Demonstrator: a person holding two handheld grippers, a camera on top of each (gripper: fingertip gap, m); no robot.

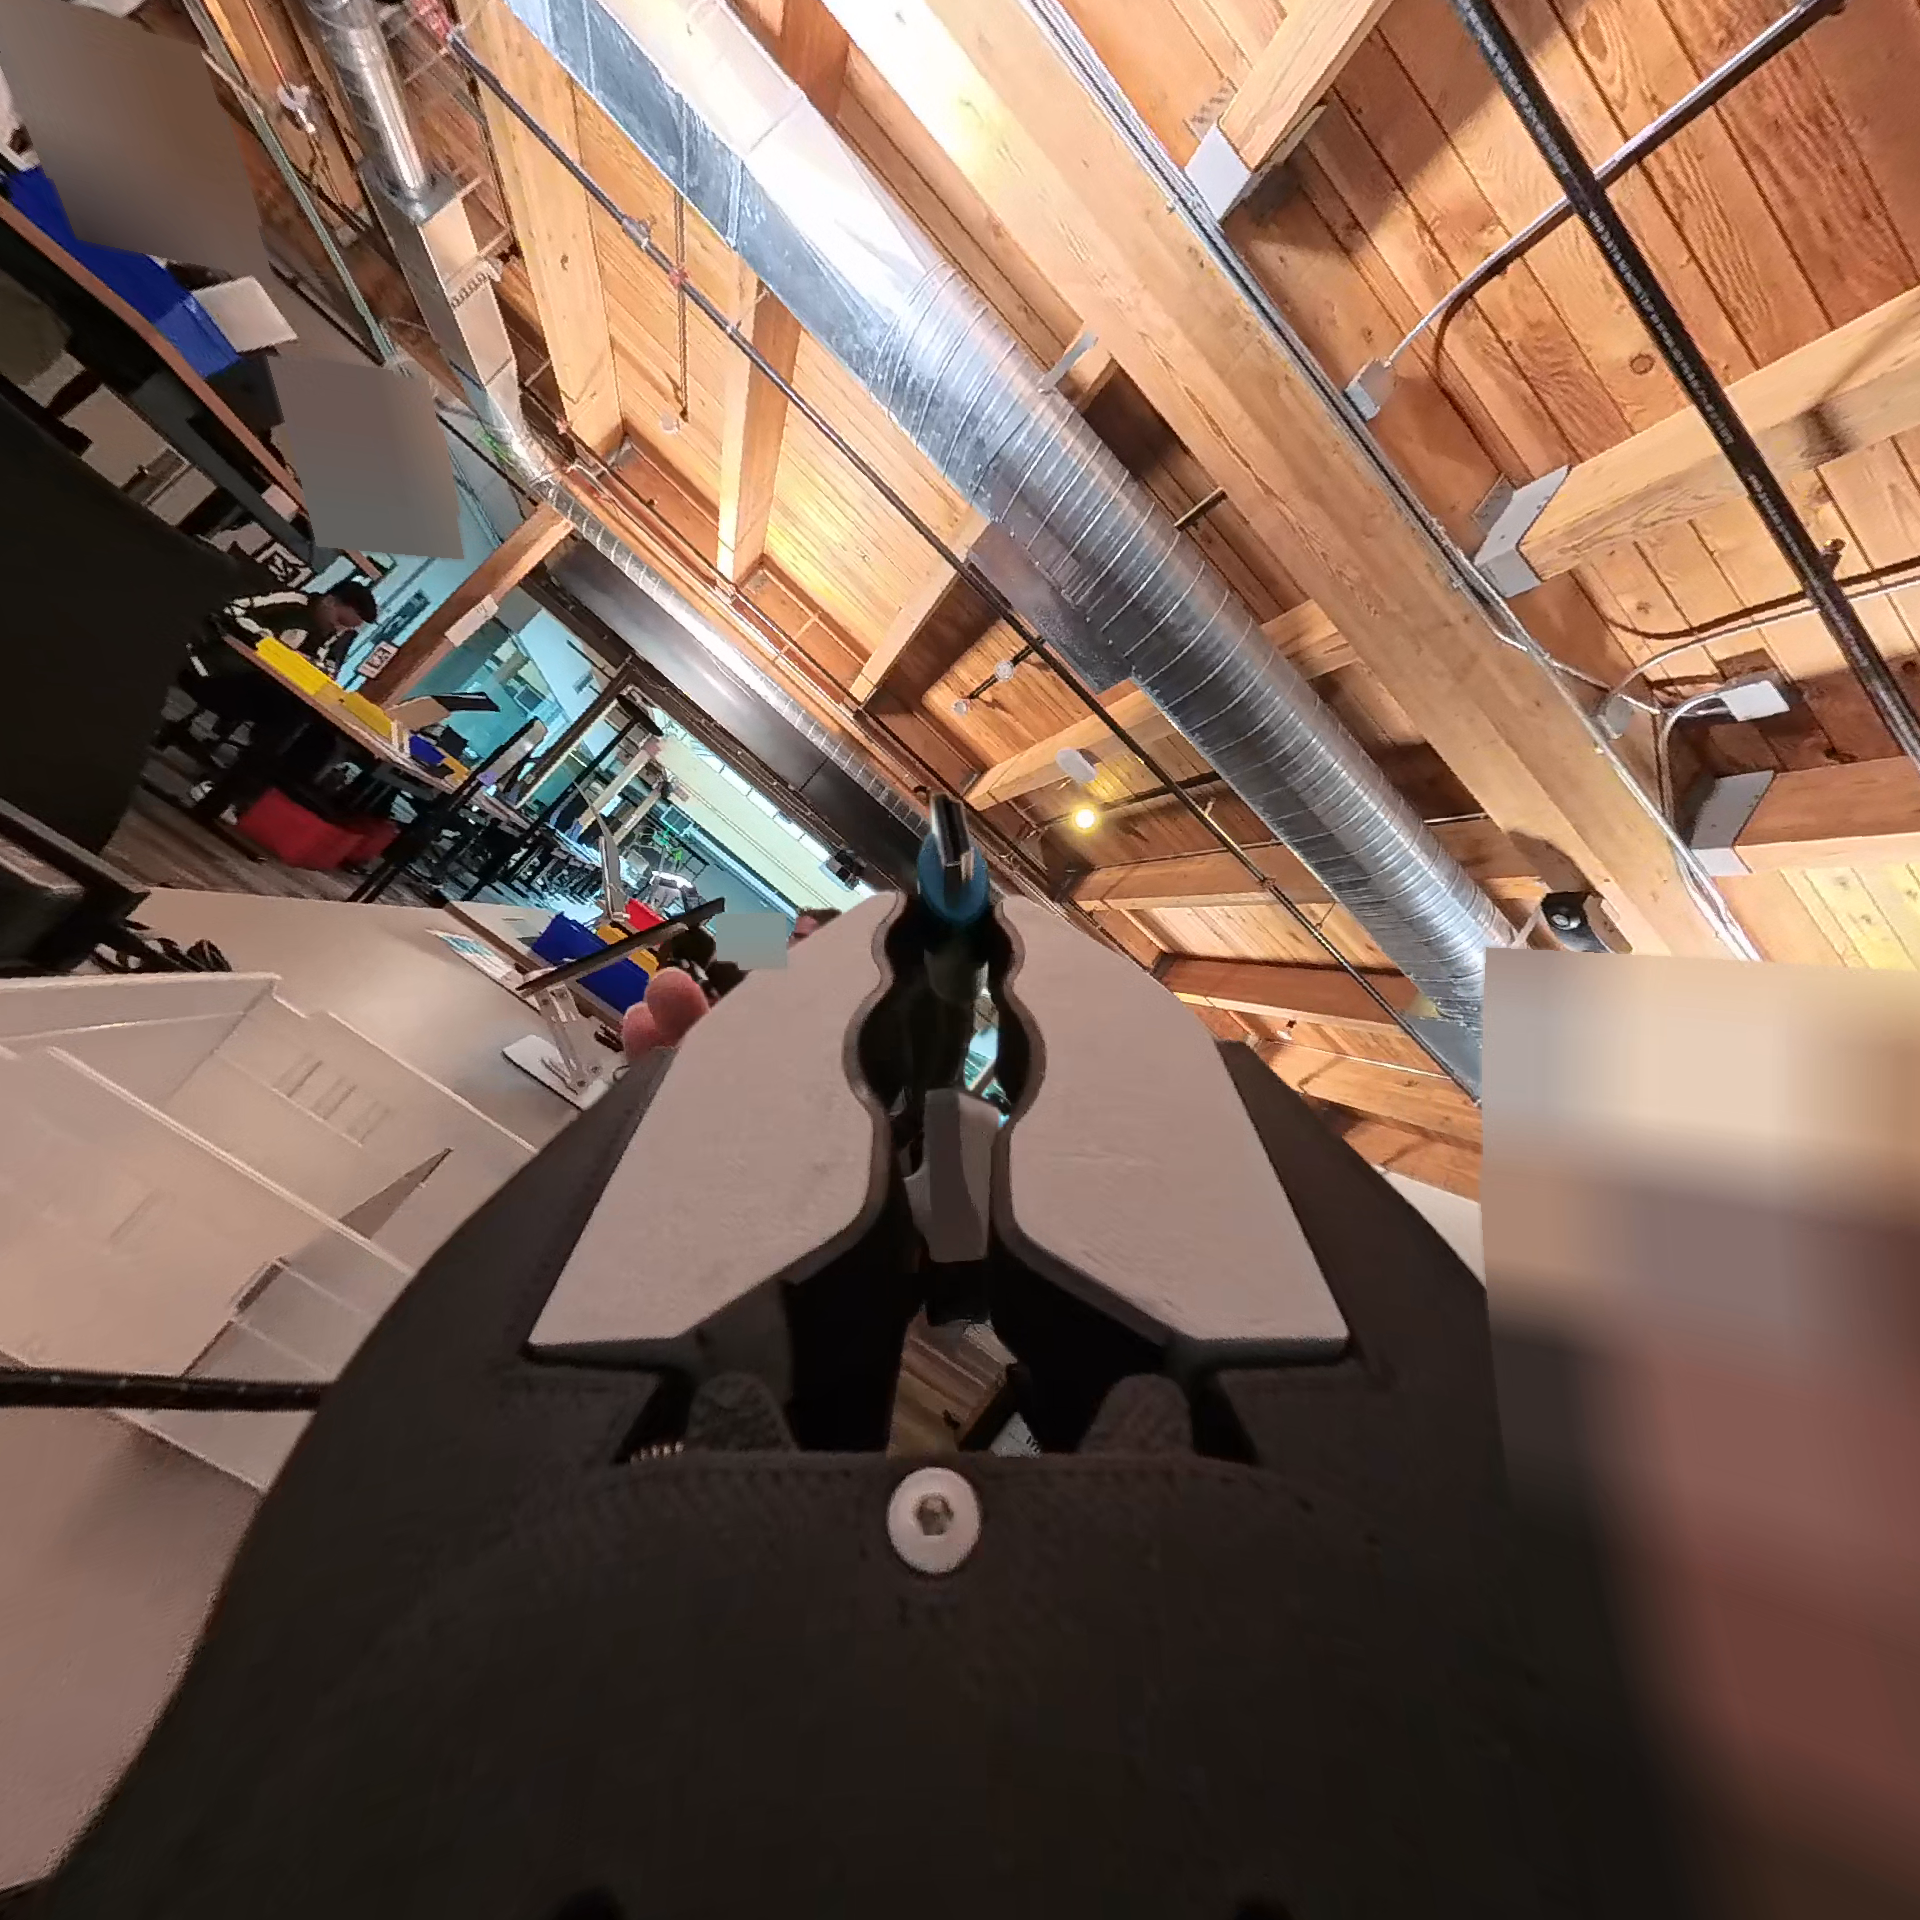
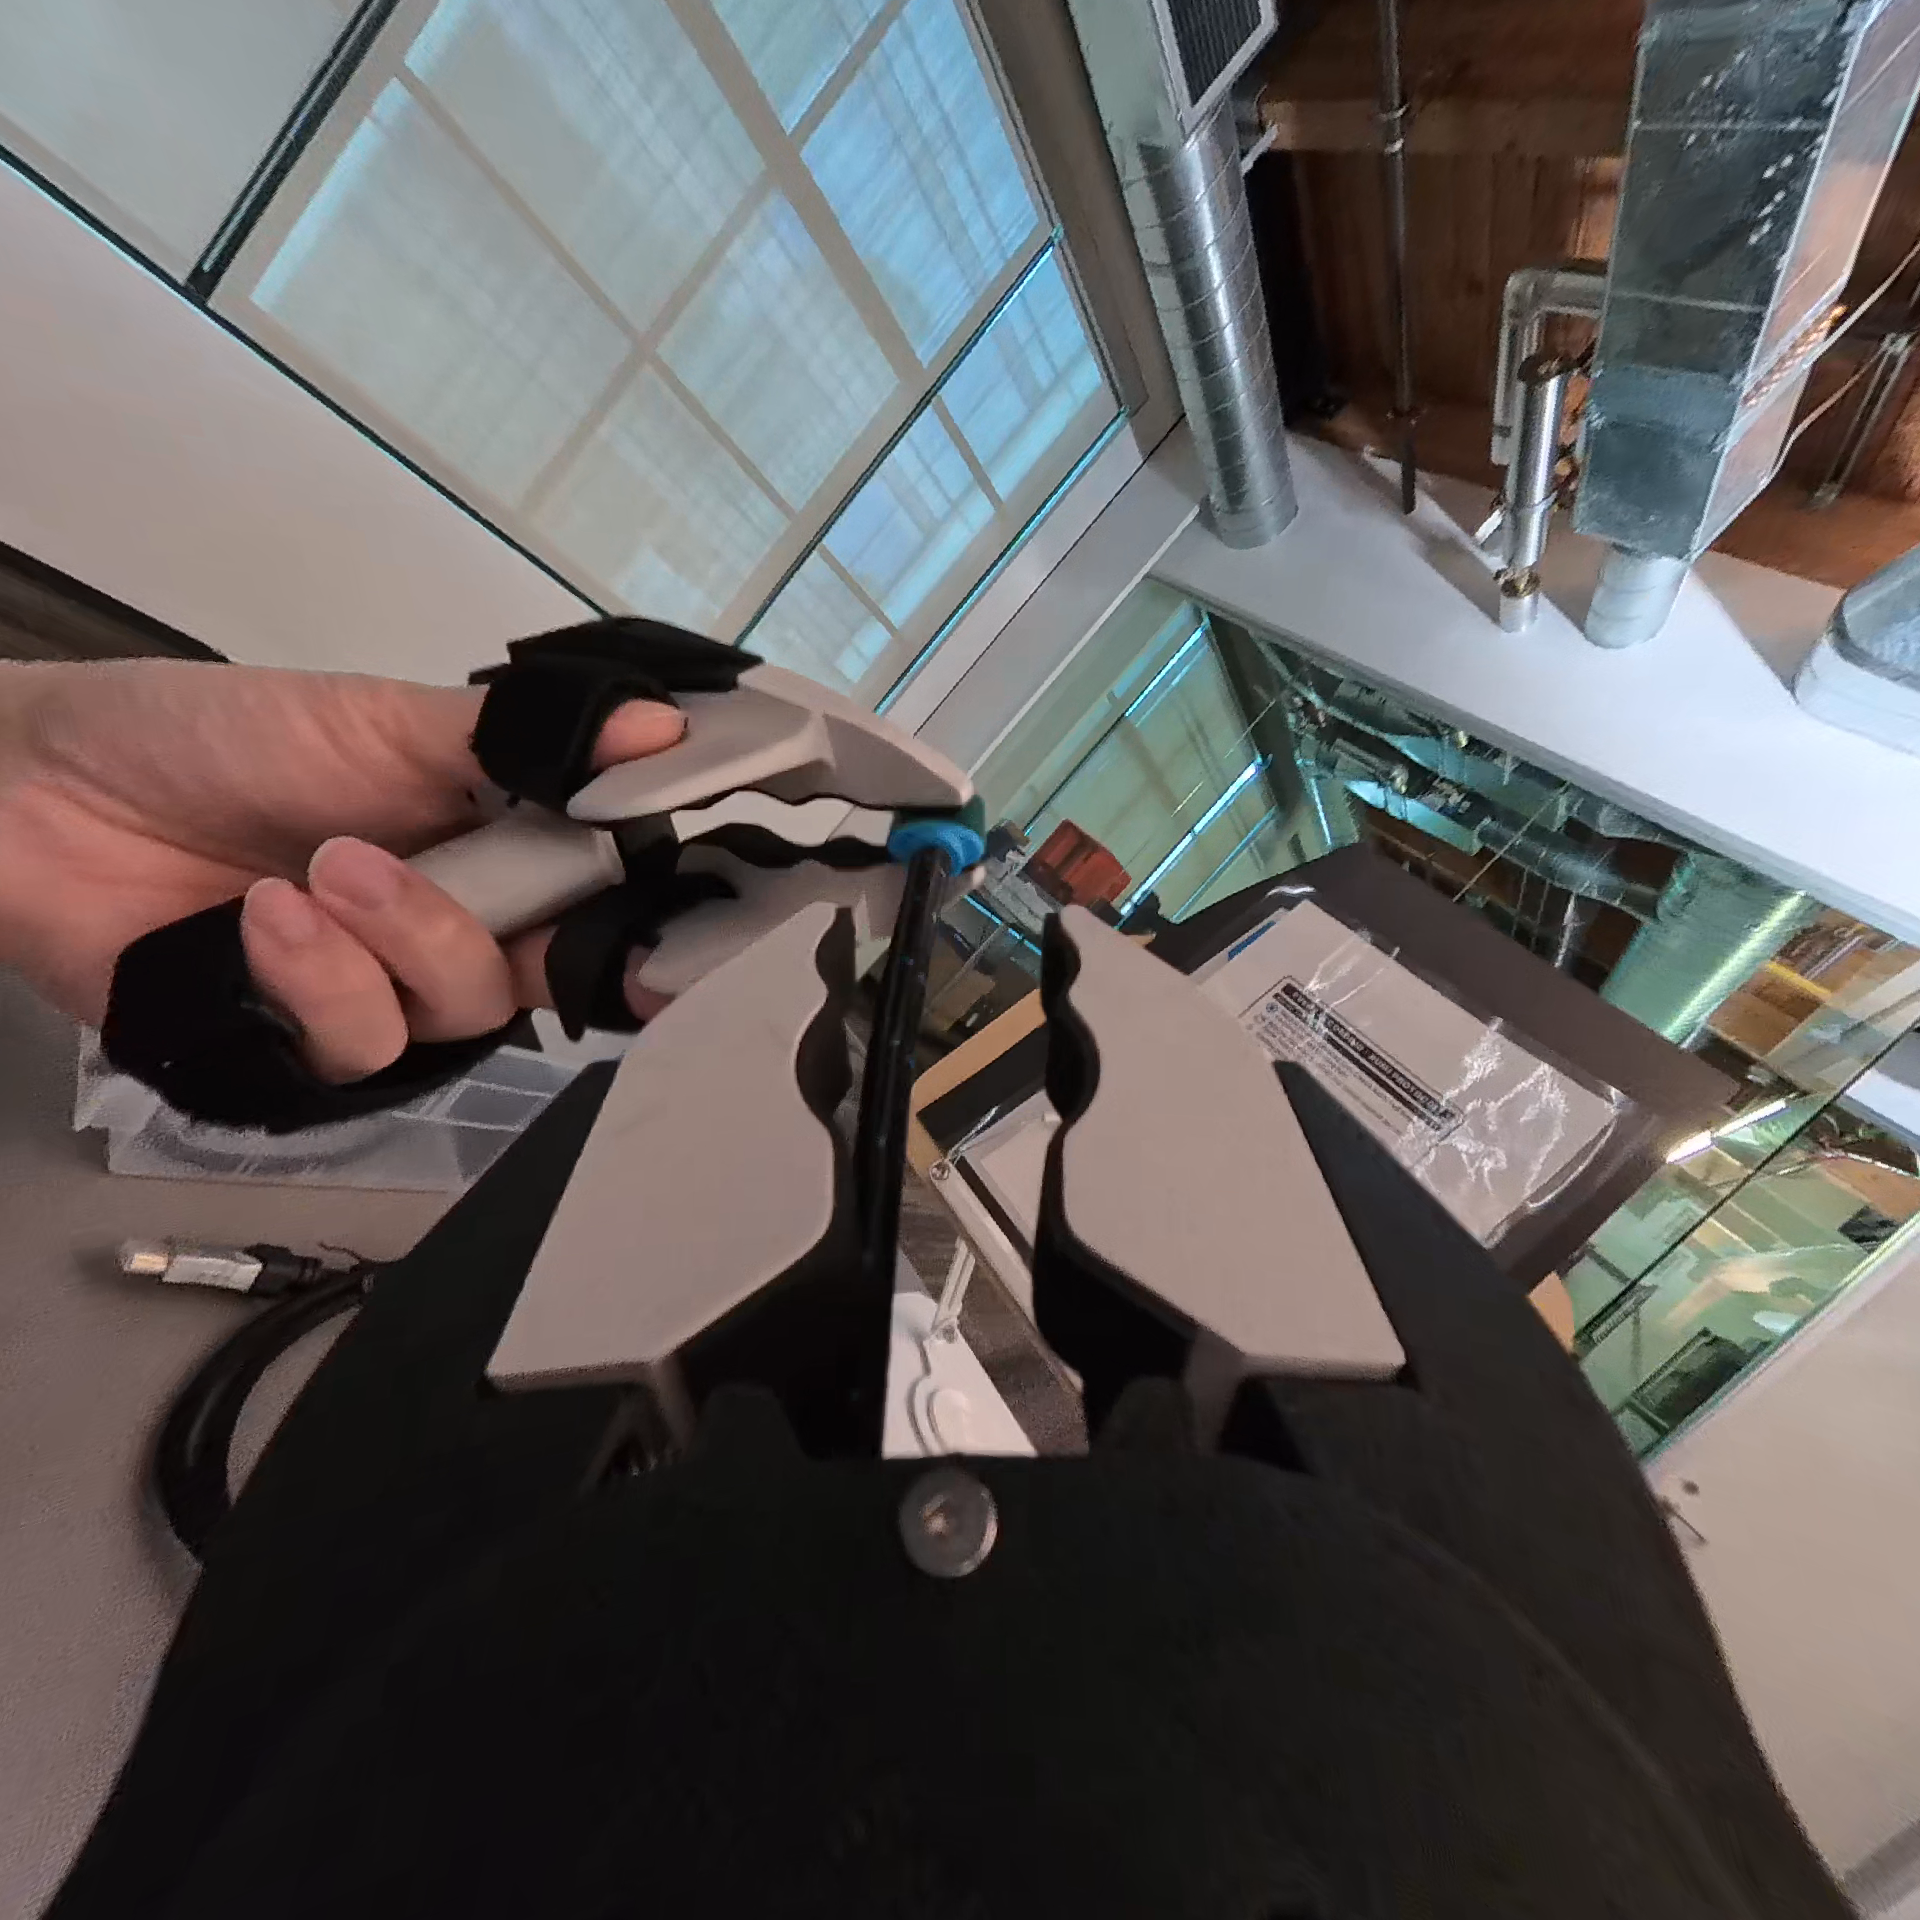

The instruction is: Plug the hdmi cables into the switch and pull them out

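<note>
My left gripper (image 1: 951,920) is shut on an HDMI plug with a blue collar (image 1: 951,878). It points up toward the ceiling, and the metal tip (image 1: 948,821) sticks out past the fingertips. In the right wrist view a hand (image 2: 208,831) holds that left gripper (image 2: 940,831), which clamps the blue collar (image 2: 925,836). The plug's black cable (image 2: 894,1039) hangs down between the fingers of my right gripper (image 2: 940,925), close to the left finger (image 2: 707,1143). The right gripper is open and grips nothing. The switch does not show in either view.
A second HDMI plug (image 2: 197,1265) lies on the grey table (image 2: 62,1455) at the left, with its black cable (image 2: 208,1392) looped beside it. A plastic-wrapped box (image 2: 1403,1039) stands beyond my right gripper. White boxes (image 1: 208,1122) sit left of my left gripper.
</note>
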